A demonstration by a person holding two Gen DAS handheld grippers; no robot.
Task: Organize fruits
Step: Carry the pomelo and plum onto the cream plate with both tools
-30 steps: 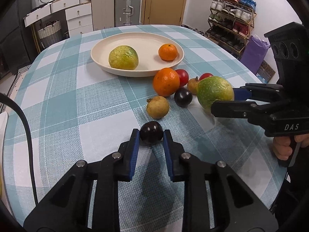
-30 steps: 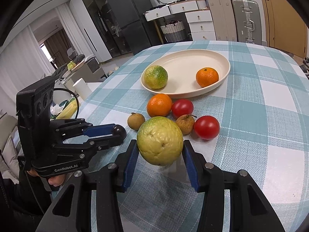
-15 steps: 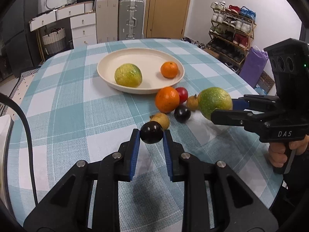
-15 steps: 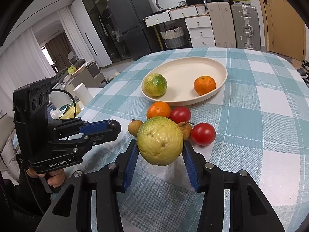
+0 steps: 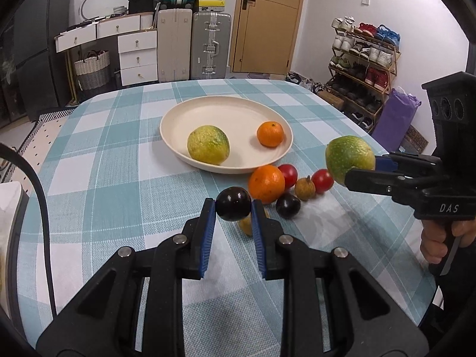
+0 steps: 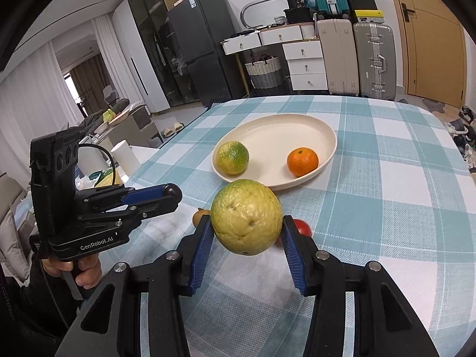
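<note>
1. Both held fruits sit higher off the tabletop [image 5: 98, 178] than a second ago; the dark plum [image 5: 233, 203] was level with the cloth then and now hangs clear of it, and the plate [image 5: 178, 113] looks farther down the frame.
2. Left gripper [image 5: 233, 208]: blue-padded fingers [image 5: 208, 229] pinch the dark plum at its sides, close together, plum at the very tips.
3. Right gripper [image 6: 247, 232]: fingers [image 6: 293, 255] partly spread, clamped on the big yellow-green citrus [image 6: 247, 217]; fruit is off the tabletop, in front of the plate in the right wrist view.
4. Left wrist view shows that same citrus at right, greener side facing, held out by the right gripper with a hand [image 5: 440, 238] on its grip.
5. Plate is cream, round, mid tabletop; holds a second yellow-green citrus [image 5: 208, 144] on its left part and a small mandarin [image 5: 270, 134] on its right, apart from each other.
6. Loose fruit on the cloth just in front of the plate: orange [image 5: 266, 183], two red tomatoes [image 5: 288, 174], a small brownish fruit [image 5: 305, 189], a second dark plum [image 5: 288, 205]. They cluster, several touching.
7. Another small yellowish fruit [image 5: 246, 226] is mostly hidden behind the left fingers.
8. Tabletop cloth is teal-and-white check.
9. Background: suitcases [image 5: 211, 44], drawers, a door, shoe rack [image 5: 363, 56] at right.
</note>
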